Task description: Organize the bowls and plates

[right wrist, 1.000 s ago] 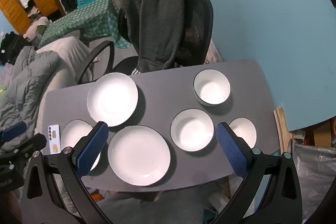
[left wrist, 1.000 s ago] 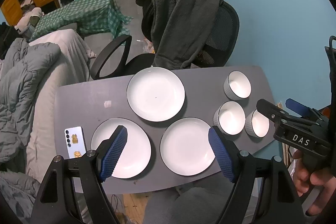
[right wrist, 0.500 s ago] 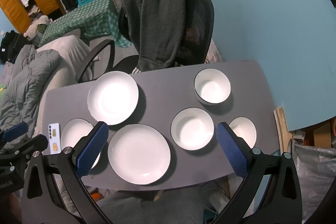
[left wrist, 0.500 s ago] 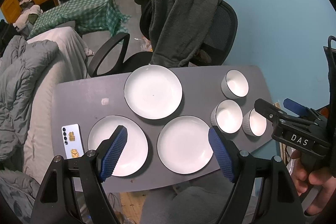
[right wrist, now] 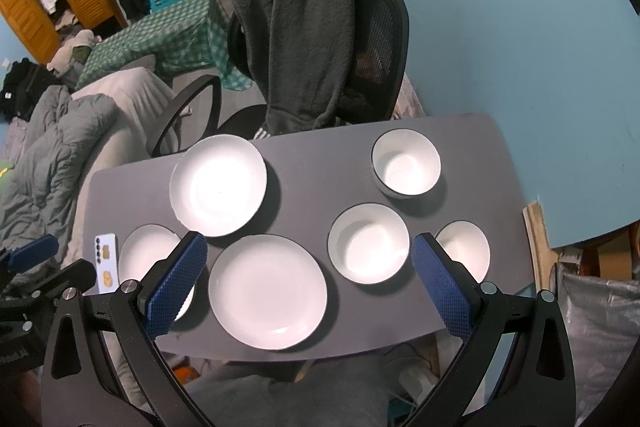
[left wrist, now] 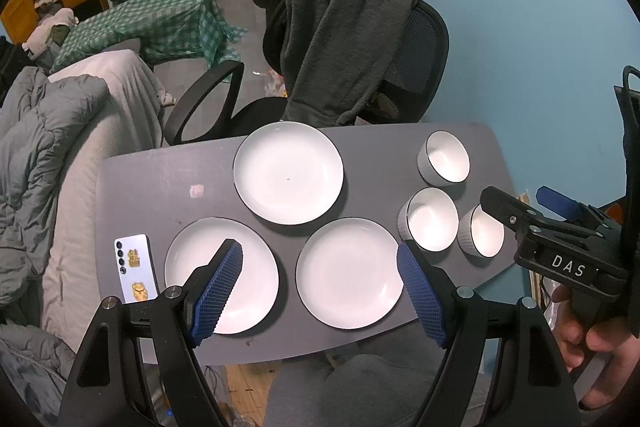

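Observation:
Three white plates lie on the grey table: a far plate, a near left plate and a near middle plate. Three white bowls stand at the right: a far bowl, a middle bowl and a ribbed bowl. In the right wrist view the same plates and bowls show. My left gripper hovers open high above the near plates. My right gripper hovers open above the middle plate and middle bowl, holding nothing.
A white phone lies at the table's left edge. A black office chair draped with a grey robe stands behind the table. A bed with a grey duvet is at the left. A hand holds the right gripper's handle.
Both views have shifted only slightly; the left camera drifted a little so the table sits marginally lower left. Plates, bowls and both grippers' openings are unchanged.

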Demonstrator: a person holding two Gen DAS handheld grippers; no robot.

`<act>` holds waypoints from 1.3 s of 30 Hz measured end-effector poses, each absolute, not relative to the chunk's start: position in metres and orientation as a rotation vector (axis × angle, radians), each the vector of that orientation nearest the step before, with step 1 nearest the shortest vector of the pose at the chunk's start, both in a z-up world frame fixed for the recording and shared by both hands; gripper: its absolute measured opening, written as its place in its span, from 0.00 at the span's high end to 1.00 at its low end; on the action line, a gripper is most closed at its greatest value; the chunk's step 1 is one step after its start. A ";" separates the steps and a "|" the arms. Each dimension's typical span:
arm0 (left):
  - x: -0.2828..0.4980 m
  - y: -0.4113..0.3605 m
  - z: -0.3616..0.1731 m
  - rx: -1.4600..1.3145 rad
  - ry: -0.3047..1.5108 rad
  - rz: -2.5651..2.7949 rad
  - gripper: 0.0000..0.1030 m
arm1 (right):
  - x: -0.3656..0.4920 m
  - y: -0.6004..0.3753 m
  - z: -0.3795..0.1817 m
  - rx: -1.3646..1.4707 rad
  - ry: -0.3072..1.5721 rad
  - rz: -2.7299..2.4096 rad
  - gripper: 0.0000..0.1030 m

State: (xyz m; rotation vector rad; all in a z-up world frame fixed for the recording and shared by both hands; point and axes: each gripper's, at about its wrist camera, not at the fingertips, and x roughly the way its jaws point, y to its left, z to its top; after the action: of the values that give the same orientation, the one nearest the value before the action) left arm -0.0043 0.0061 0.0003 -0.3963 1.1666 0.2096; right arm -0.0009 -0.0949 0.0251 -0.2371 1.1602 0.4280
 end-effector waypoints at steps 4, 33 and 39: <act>-0.006 0.006 0.001 -0.393 1.161 0.206 0.22 | -0.003 -0.095 0.025 -0.237 1.160 0.428 0.02; -0.009 0.009 0.000 -0.401 1.157 0.198 0.22 | -0.004 -0.089 0.027 -0.245 1.167 0.443 0.02; -0.009 0.010 0.000 -0.401 1.157 0.195 0.22 | -0.006 -0.087 0.027 -0.249 1.166 0.445 0.02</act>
State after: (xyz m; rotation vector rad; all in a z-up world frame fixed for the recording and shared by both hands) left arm -0.0088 0.0095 0.0003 -0.4007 1.1570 0.1951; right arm -0.0063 -0.0866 0.0270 -0.2491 1.1664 0.4449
